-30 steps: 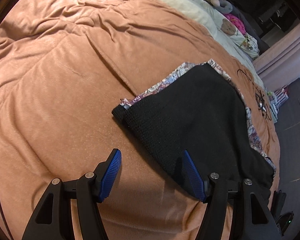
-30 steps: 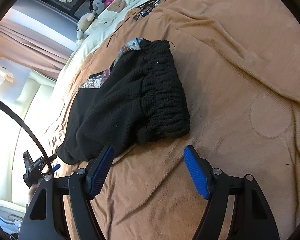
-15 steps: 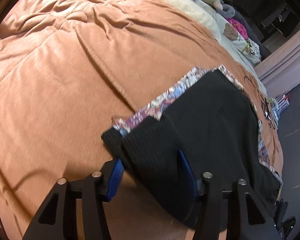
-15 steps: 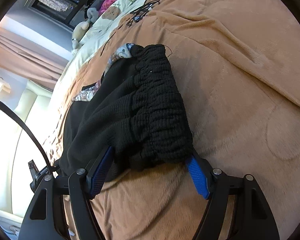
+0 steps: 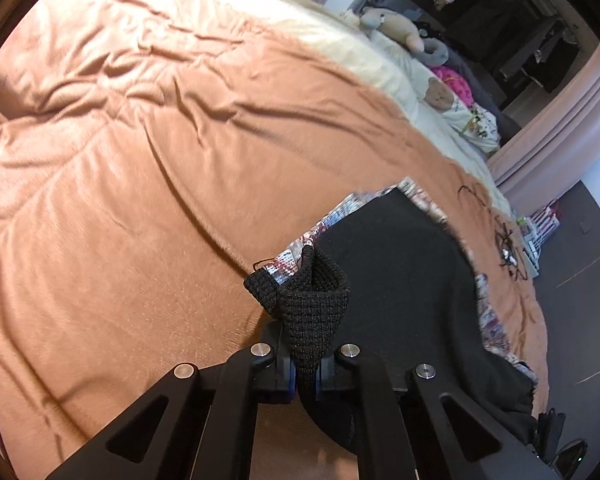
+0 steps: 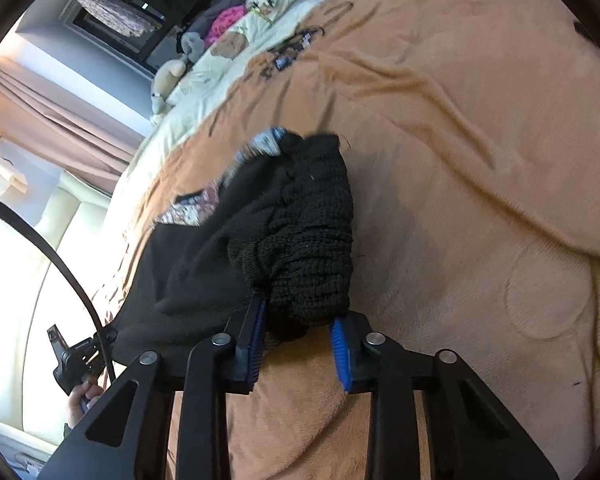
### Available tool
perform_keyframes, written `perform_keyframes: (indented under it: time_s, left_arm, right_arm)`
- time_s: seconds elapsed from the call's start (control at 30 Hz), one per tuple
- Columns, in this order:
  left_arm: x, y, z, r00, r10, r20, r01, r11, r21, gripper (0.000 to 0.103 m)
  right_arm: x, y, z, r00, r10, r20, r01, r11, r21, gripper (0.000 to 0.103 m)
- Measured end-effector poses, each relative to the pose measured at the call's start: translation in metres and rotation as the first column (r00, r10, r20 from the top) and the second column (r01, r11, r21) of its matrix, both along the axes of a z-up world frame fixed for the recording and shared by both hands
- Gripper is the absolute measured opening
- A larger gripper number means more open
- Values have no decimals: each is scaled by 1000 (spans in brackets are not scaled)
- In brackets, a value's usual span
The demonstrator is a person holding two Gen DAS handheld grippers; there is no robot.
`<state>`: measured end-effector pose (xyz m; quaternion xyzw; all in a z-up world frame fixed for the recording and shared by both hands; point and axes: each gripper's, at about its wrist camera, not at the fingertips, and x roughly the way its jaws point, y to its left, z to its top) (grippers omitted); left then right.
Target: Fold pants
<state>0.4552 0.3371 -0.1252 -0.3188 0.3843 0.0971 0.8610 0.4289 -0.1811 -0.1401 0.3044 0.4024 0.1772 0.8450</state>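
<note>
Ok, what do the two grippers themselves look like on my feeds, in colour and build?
Both match. The left gripper and right gripper have matte black linkage arms with triangular cut-outs and round silver pivot pins. The fingers carry ribbed blue pads. A black cable arcs past the right gripper's view.

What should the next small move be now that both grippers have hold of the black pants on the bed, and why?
Probably lift both ends together, just clear of the orange blanket. The left gripper has just closed on a thin corner of the black pants, and the right gripper has just closed around the bunched waistband. Most of the fabric lies on the patterned garment beneath, so dragging might pull that along.
</note>
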Motion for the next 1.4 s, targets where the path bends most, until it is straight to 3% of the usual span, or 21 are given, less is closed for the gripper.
perform_keyframes:
  time_s: [0.37, 1.13, 1.4]
  left_arm:
    - [-35, -11, 39, 999, 10, 31, -11, 1000, 18, 5]
    - [-212, -35, 39, 987, 153, 41, -149, 985, -82, 5]
    - [-252, -46, 40, 985, 164, 47, -159, 983, -95, 5]
  right_arm:
    - [-23, -14, 20, 998, 41, 52, -41, 999, 12, 19]
    - [-52, -50, 36, 975, 219, 46, -217, 975, -51, 19]
    - [-64, -59, 43, 969, 240, 57, -237, 970, -55, 19]
